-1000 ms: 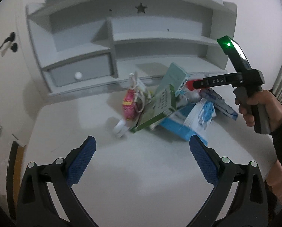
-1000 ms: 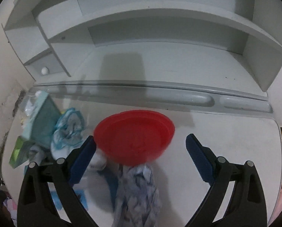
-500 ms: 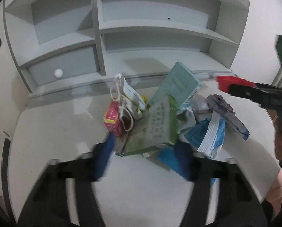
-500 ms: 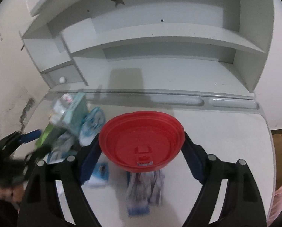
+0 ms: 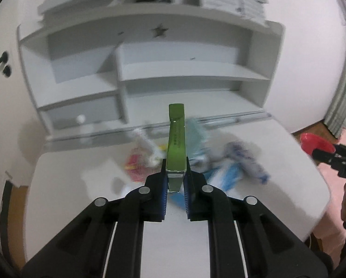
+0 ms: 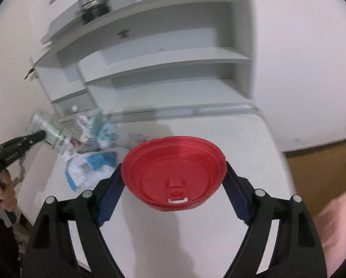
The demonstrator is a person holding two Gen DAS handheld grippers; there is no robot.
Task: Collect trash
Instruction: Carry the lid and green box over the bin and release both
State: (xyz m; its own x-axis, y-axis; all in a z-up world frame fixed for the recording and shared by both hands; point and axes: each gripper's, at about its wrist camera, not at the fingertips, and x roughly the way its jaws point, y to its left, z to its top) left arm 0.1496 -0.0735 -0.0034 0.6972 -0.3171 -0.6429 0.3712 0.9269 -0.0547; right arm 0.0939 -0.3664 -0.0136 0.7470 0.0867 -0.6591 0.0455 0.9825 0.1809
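**Both grippers loaded, pile thinning**

Your left gripper [image 5: 175, 183] was wide open and empty over the worktop [image 5: 84, 208] a second ago; its jaws are now closing on the green carton [image 5: 176, 148], which stands edge-on between the pads, lifted clear of the trash pile [image 5: 221, 162]. Your right gripper [image 6: 173, 185] has clamped its spread jaws on the rim of the red cup lid [image 6: 174, 173], which earlier lay between them ungripped, and has carried it off toward the worktop's right edge. That makes two pieces collected. The pink packet [image 5: 134, 165], blue wrappers [image 5: 228, 173] and teal box [image 5: 196, 136] remain. No bin shows in either view.
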